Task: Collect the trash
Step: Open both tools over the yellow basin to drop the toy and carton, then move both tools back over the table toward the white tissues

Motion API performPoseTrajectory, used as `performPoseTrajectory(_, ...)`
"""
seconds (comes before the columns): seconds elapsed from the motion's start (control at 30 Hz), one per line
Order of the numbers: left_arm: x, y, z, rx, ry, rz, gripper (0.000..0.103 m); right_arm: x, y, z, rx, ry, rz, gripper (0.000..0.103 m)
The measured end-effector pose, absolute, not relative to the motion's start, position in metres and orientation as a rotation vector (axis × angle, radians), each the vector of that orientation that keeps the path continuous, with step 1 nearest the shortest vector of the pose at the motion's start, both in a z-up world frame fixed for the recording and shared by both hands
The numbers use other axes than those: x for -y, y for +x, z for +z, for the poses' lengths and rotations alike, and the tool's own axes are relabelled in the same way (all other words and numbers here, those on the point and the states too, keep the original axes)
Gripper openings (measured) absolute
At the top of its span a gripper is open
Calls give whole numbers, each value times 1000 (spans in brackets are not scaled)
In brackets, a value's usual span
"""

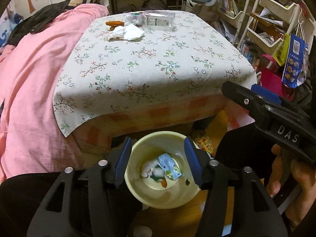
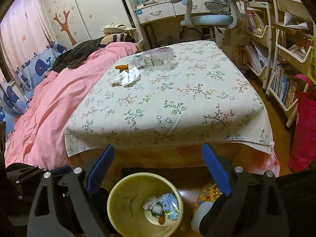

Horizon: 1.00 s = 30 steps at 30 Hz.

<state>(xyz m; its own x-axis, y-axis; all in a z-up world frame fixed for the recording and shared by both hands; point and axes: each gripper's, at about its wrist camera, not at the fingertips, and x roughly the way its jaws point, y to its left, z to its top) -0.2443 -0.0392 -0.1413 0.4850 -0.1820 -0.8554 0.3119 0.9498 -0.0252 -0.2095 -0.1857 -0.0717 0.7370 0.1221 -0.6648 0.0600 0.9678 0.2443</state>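
Note:
A cream bin (image 1: 136, 189) (image 2: 122, 199) stands on the floor at the table's near edge. In it lie a small blue-green carton (image 1: 170, 165) (image 2: 169, 205), a wad of tissue (image 1: 147, 170) and other scraps. My left gripper (image 1: 158, 148) hangs open right above the bin, with nothing between its blue pads. My right gripper (image 2: 158, 150) (image 1: 246, 93) is open and empty, beside the left one at the table edge. At the far side of the floral tablecloth (image 1: 150, 63) (image 2: 177, 102) lie a crumpled white tissue (image 1: 126, 32) (image 2: 126, 77), an orange peel (image 1: 114, 23) (image 2: 123, 67) and a clear plastic bottle (image 1: 158, 19) (image 2: 156, 59).
A pink blanket (image 1: 33, 90) (image 2: 49, 102) covers the bed left of the table. White shelf carts with books (image 2: 284, 86) and a pink bag (image 2: 304, 130) stand to the right. A desk chair (image 2: 207, 17) is behind the table. A person's hand (image 1: 286, 177) holds the right gripper.

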Motion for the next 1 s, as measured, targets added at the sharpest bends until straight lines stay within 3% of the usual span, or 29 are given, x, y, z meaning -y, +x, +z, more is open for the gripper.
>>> performPoseTrajectory(0.4, 14, -244, -108, -805, 48, -154, 85, 171, -209, -69, -726, 147, 0, 92)
performPoseTrajectory(1.0, -9, -243, -93, -679, -47, -45, 90, 163, -209, -65, -696, 86, -19, 94)
